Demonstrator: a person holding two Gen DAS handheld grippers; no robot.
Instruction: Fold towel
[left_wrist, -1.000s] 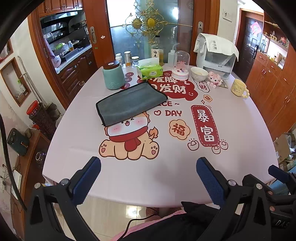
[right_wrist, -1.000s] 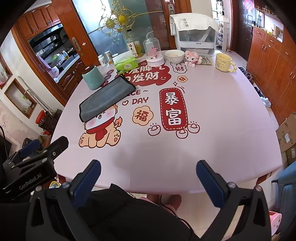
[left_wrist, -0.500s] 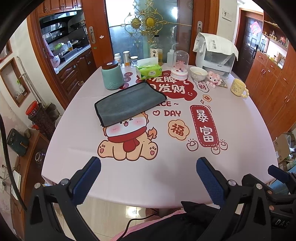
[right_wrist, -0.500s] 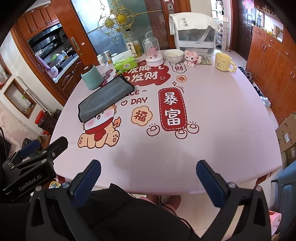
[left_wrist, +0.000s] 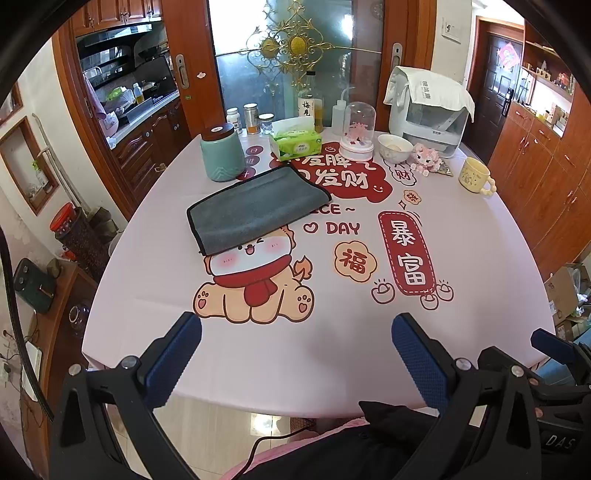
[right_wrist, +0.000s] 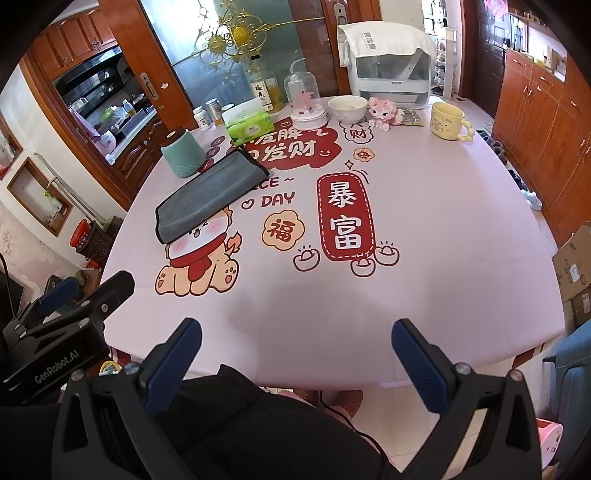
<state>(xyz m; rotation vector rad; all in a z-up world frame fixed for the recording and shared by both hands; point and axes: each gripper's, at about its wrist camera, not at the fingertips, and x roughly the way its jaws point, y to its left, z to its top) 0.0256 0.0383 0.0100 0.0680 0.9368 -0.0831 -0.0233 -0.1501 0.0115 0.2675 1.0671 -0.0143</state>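
Towel (left_wrist: 255, 210): grey w/ dark trim, lay flat on table (left_wrist: 332, 354) toward far-left corner, set askew to the edges. Its far corner sat just beside teal canister (left_wrist: 222, 153) and near green tissue pack (left_wrist: 295, 144); near edge overlapped the printed cartoon dog's head. Rounded thick lip along left side suggested doubled layers, but layer count not confirmable; the neat rectangle fit equally a cloth laid out for folding or one already folded & set down. No verdict on stage.

Left tongs (left_wrist: 295, 354) & right tongs (right_wrist: 295, 362): both spread wide, holding nothing, poised over near edge of table, well apart from towel. Blue pads (left_wrist: 173, 354) showed clear gap, no fabric between. Judged a neutral stand-off posture, giving both cameras full view of the cloth.

Far-edge clutter — bottles, bowl (left_wrist: 394, 147), yellow mug (left_wrist: 475, 179), white appliance (left_wrist: 428, 114) — kept clear of towel except canister, which could crowd any work at that corner.
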